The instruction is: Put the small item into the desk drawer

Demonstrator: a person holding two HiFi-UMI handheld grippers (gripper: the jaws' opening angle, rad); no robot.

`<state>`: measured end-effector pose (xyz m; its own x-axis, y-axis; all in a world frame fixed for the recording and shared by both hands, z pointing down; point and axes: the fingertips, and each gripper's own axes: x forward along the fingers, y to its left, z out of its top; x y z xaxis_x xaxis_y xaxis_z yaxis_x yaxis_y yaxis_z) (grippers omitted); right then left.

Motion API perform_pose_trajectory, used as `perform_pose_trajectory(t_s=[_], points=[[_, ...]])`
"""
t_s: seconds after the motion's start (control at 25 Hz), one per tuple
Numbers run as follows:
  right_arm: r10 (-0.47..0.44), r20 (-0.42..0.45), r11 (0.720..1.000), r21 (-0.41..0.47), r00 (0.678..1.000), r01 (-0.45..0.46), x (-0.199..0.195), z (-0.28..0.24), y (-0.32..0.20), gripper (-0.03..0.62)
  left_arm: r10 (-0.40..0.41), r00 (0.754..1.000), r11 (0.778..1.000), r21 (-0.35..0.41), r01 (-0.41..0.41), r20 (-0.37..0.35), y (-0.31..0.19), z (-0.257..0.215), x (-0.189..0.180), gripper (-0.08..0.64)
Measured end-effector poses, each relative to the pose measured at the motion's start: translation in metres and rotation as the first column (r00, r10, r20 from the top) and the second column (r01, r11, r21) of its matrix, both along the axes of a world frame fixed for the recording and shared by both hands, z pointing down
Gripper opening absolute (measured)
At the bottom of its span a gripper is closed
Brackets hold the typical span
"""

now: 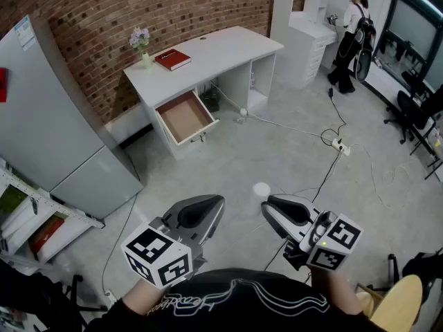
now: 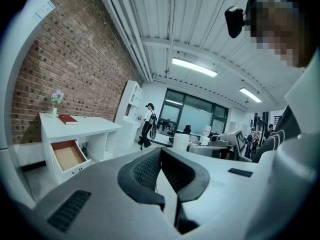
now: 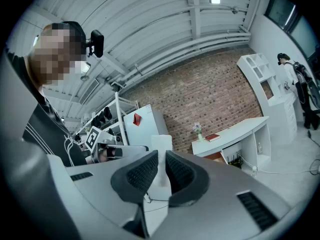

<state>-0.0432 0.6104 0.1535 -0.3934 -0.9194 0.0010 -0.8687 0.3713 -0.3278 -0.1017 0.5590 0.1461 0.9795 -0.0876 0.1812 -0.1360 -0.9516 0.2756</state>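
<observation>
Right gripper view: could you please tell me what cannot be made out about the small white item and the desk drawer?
- small white item: its lower part is hidden between the pads of the right gripper in that gripper's own view; the head view shows only its round top, too small to identify.
- desk drawer: right gripper view, mostly hidden behind the gripper's body.
- red book: head view, cover print too small.

Head view high, steeply down; all three share desk (image 1: 214,50).
</observation>
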Motion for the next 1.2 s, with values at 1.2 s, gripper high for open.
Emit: perform_pose_trajectory(t_s=[1.2], points=[[0.008, -0.018, 1.000, -0.030, 1.000, -0.008, 0.060, 0.031, -0.045, 0.069, -0.064, 0.997, 0.997, -0.045, 0.065, 0.035, -0.053, 0.031, 0.048, 0.021]])
